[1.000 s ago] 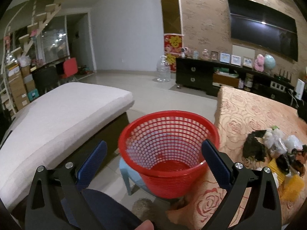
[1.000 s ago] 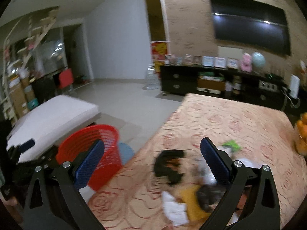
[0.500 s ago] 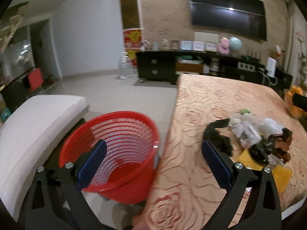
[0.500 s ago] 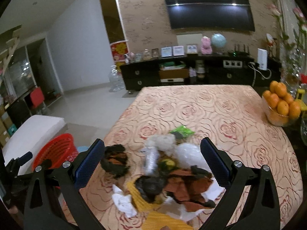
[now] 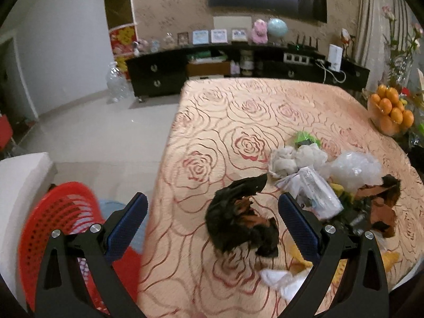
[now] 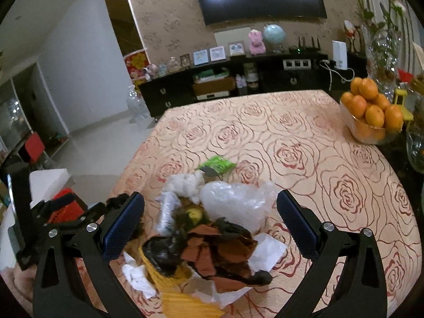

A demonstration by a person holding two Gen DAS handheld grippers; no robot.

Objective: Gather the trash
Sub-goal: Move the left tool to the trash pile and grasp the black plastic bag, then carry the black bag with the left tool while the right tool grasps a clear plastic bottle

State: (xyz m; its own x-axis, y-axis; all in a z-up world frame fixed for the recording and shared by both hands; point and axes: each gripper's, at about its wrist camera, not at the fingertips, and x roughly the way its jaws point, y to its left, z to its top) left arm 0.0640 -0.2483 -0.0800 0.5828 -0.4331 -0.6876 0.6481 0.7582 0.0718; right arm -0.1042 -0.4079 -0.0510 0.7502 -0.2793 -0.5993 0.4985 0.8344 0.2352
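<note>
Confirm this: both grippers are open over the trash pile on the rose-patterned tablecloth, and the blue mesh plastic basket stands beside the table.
One detail is wrong: the mesh plastic basket is red, not blue, as the left wrist view shows. The rest holds: left gripper and right gripper are open over the trash pile.

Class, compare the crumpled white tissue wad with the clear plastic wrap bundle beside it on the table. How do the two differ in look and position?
The tissue wad is opaque white and matte; the plastic wrap bundle is translucent and glossy. The tissue wad looks smaller, the plastic bundle bulkier. In the right wrist view the tissue lies left of the plastic. Both are crumpled and rest in the same trash pile on the rose-patterned tablecloth.
</note>
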